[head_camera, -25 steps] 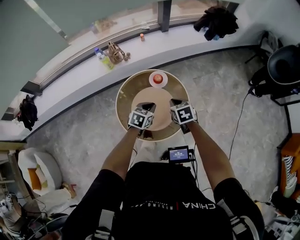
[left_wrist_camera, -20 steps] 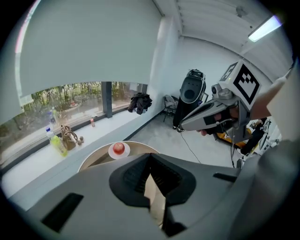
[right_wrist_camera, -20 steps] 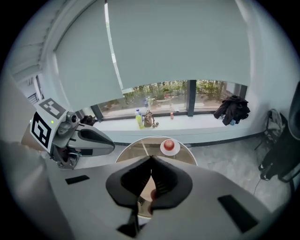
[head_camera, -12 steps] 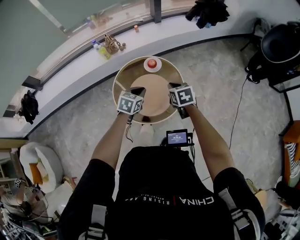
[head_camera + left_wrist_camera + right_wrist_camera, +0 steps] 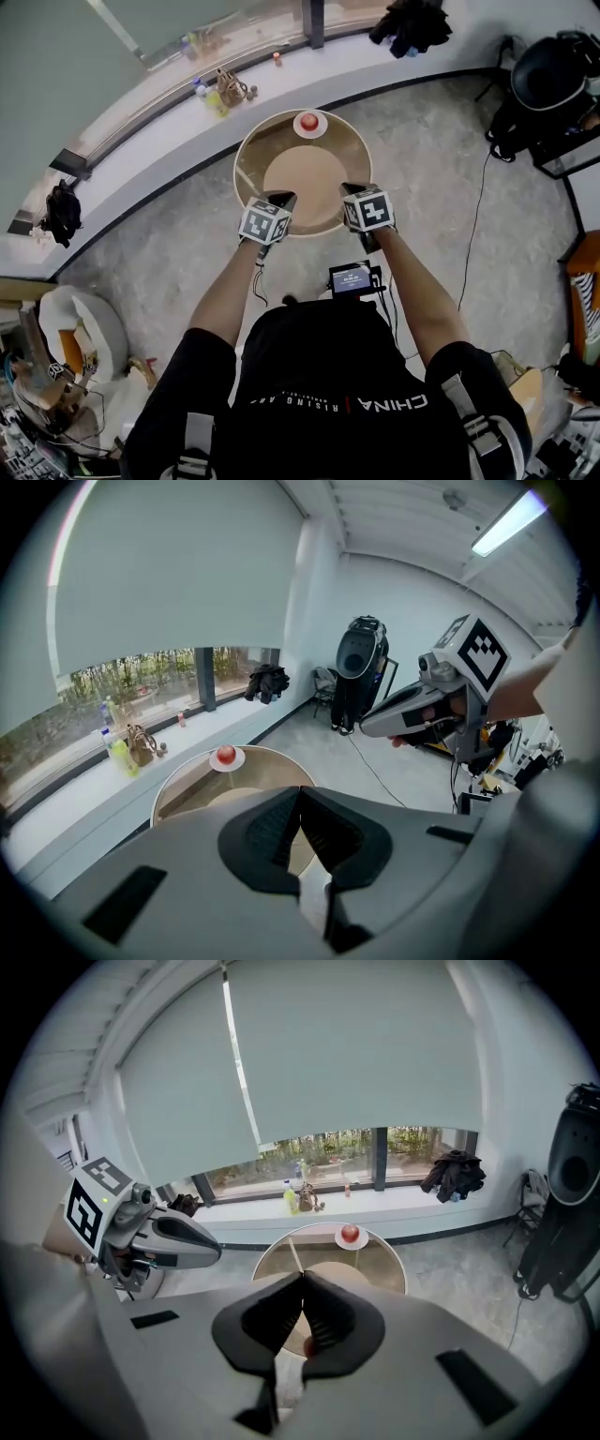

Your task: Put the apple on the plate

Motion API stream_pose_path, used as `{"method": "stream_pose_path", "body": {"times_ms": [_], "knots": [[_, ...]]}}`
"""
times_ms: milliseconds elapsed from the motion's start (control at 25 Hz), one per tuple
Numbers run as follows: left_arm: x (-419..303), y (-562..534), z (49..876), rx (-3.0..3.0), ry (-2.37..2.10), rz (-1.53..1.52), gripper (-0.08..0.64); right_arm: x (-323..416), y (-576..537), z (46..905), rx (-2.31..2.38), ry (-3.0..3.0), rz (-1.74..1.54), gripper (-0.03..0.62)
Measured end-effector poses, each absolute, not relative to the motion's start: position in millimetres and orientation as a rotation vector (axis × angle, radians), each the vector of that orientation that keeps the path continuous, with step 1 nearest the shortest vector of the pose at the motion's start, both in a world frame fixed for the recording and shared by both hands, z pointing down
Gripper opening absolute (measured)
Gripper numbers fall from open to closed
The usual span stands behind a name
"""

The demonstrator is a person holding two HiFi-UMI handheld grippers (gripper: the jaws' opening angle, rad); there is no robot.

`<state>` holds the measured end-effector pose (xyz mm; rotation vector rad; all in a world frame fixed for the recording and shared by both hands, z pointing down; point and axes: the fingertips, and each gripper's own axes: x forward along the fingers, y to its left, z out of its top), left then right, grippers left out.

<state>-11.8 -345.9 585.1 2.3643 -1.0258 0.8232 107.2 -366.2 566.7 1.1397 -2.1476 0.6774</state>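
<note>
The apple [image 5: 310,121] is seen resting on a small white plate [image 5: 323,128], which is set at the far rim of the round desk [image 5: 314,178], in the upper middle of the head view. Both pairs of tongs are held over the near rim of that desk, in the middle of the frame. The left tongs [image 5: 280,198] are placed at the lower left of the desk's circle, the right tongs [image 5: 353,190] at its lower right. The apple lies well apart from both – above them in the picture and roughly midway between the two. In each gripper view the jaws are shown pressed together with nothing pinched, and the apple on its plate is seen beyond the tips, just above them in the frame.
</note>
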Motion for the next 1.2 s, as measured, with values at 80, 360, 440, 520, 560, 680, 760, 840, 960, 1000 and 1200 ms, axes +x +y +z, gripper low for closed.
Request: {"method": "stream_pose_path", "body": {"times_ms": [80, 360, 440, 520, 560, 680, 760, 840, 960, 1000, 1200], "knots": [[-20.9, -330.8, 581.7, 2.402, -1.011, 0.816, 0.018, 96.8, -352.7, 562.2, 1.161, -2.153, 0.638, 0.029], [-61.4, -280.9, 576.5, 2.513, -0.914, 0.842, 0.018, 52.7, -298.6, 549.0, 1.232, -2.123, 0.557, 0.029], [-67.5, -272.6, 577.3, 2.513, -0.909, 0.809, 0.018, 45.2, -286.5, 549.3, 1.24, -2.115, 0.567, 0.029], [-72.0, -262.7, 581.4, 2.515, -0.905, 0.803, 0.018, 40.4, -276.5, 550.3, 1.249, -2.108, 0.573, 0.029], [-73.7, -257.7, 584.4, 2.518, -0.907, 0.809, 0.018, 38.8, -272.0, 550.5, 1.252, -2.105, 0.572, 0.029], [-75.7, -242.3, 594.3, 2.551, -0.911, 0.852, 0.018, 34.8, -261.2, 553.4, 1.237, -2.097, 0.553, 0.029], [-77.0, -235.3, 596.8, 2.555, -0.916, 0.854, 0.018, 33.2, -255.7, 556.3, 1.225, -2.087, 0.544, 0.029], [-80.5, -233.5, 593.4, 2.535, -0.936, 0.81, 0.018, 30.7, -251.6, 555.9, 1.22, -2.075, 0.531, 0.029], [-84.0, -233.9, 587.5, 2.526, -0.955, 0.756, 0.018, 25.4, -249.1, 556.7, 1.205, -2.078, 0.515, 0.029], [-83.3, -235.0, 586.5, 2.525, -0.963, 0.751, 0.018, 26.6, -249.2, 557.1, 1.206, -2.078, 0.512, 0.029], [-63.9, -232.5, 583.0, 2.513, -0.967, 0.745, 0.018, 48.4, -246.8, 560.4, 1.216, -2.076, 0.534, 0.029]]}}
